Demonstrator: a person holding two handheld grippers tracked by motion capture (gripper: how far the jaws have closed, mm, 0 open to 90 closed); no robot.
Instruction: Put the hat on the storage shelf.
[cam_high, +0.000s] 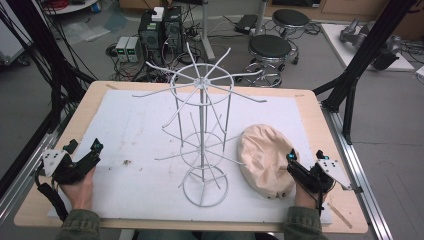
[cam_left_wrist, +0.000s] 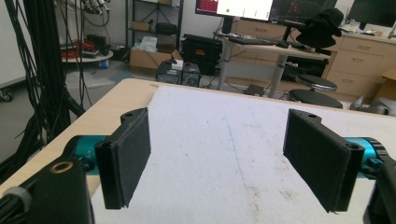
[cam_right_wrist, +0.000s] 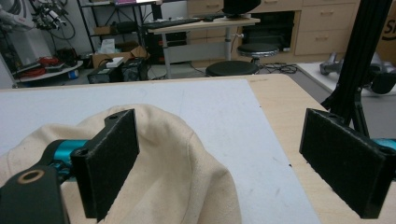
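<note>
Across the middle of your pale wooden desk (cam_high: 310, 107) lies a white, lightly stained mat (cam_high: 130, 140), and near its centre stands a tall white wire rack (cam_high: 202, 135) with a ring base and thin arms fanning out from its top hub. To the right of that rack, on the mat, rests a soft cream fabric cap (cam_high: 262, 160), its near edge close to the rack's base ring but apart from it. Your right hand-held gripper (cam_high: 292, 159) sits at the cap's right side with its black padded jaws spread wide; in the right gripper view the left jaw overlaps the cap (cam_right_wrist: 187, 172) and the right jaw is over bare desk, gripping nothing. Your left hand-held gripper (cam_high: 85, 148) is at the mat's left edge, well apart from the rack, jaws likewise wide open and empty above the mat (cam_left_wrist: 224, 140).
</note>
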